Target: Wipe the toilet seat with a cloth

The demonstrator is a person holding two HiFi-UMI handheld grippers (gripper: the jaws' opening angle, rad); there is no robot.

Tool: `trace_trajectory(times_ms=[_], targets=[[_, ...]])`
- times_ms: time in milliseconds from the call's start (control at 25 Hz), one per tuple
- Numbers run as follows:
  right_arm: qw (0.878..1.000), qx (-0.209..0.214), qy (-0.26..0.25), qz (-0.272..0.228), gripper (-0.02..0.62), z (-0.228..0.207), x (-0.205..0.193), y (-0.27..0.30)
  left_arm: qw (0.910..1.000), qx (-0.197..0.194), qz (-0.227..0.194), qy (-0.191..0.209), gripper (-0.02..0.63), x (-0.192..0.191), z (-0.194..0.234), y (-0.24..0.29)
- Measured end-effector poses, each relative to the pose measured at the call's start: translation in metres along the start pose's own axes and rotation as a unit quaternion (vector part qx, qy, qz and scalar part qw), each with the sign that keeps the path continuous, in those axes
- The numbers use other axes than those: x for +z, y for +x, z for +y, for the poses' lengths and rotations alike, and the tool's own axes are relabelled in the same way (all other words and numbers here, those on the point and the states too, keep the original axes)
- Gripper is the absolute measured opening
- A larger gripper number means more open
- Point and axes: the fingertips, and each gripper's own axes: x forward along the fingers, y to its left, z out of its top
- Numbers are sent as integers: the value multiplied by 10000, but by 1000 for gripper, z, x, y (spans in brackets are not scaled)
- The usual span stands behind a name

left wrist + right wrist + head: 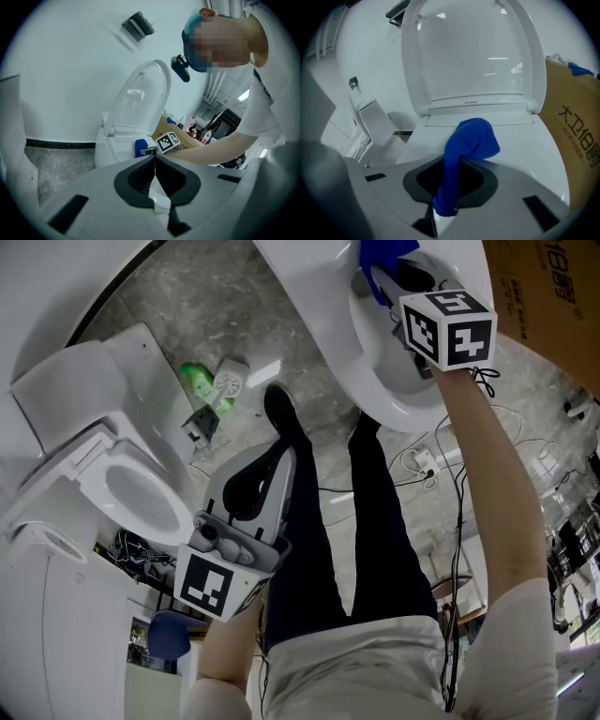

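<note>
My right gripper (377,279) is shut on a blue cloth (384,253) over the back of a white toilet seat (394,399) at the top right. In the right gripper view the cloth (472,140) bulges out past the jaws of the right gripper (458,159) and rests on the seat (525,145) just below the raised lid (473,51). My left gripper (281,456) hangs by the person's legs, away from that toilet, jaws together and empty. The left gripper view looks past the shut left gripper (154,161) at the same toilet, its lid (140,101) and the cloth (140,146).
A second white toilet (141,493) stands at the left. A green bottle (200,381) and small items lie on the grey floor between the two. A cardboard box (544,296) stands right of the wiped toilet, also the box (576,140). Cables (422,460) trail on the floor.
</note>
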Motion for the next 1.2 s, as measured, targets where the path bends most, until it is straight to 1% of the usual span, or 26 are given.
trace_trajectory(times_ms=[160, 520, 1200], targets=[[9999, 132, 16, 14, 54, 14, -1, 1, 10000, 11, -6, -12, 9, -2, 2, -4], [9996, 282, 54, 24, 54, 34, -4, 3, 10000, -6, -3, -47, 9, -5, 2, -10], [9984, 528, 127, 148, 54, 68, -30, -8, 10000, -35, -49, -47, 9, -11, -2, -20]])
